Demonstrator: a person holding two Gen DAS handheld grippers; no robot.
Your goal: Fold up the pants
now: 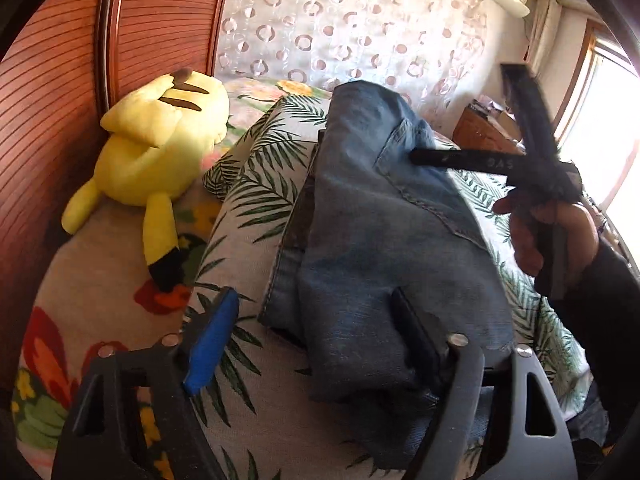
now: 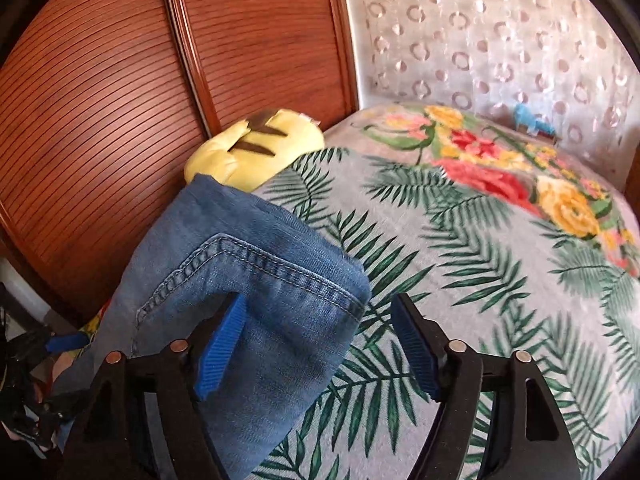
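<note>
Here the folded blue denim pants [image 1: 372, 240] lie as a thick bundle on the bed, on a grey blanket printed with green palm leaves [image 1: 256, 200], their stitched seams and a pocket facing up. In the left wrist view the left claw [image 1: 316, 340] stands wide: its blue-padded finger [image 1: 212, 344] rests on the blanket just beside the bundle, while the other finger [image 1: 416, 340] lies on top of the denim, so the pants' near left edge sits between the two without being pinched. Farther right in that view the right claw [image 1: 520, 128], blurred, hangs above the far end of the pants, carried by the person's right hand [image 1: 548, 236] in a dark sleeve.

In the right wrist view the right claw [image 2: 316, 344] is also spread wide. A corner of the denim [image 2: 256, 280] reaches in between its fingers and drapes over the left blue pad [image 2: 220, 352]; the right pad [image 2: 412, 352] stands apart from the cloth, over the leaf print. Nothing is clamped.

A yellow plush toy with brown stripes on its back [image 1: 156, 148] lies face down beside the pants, against the reddish-brown slatted wooden wardrobe doors [image 1: 60, 100]. Beyond the leaf blanket a bedspread with red and yellow flowers [image 2: 500, 168] covers the rest of the bed, backed by a padded headboard patterned with rings [image 2: 500, 40].
</note>
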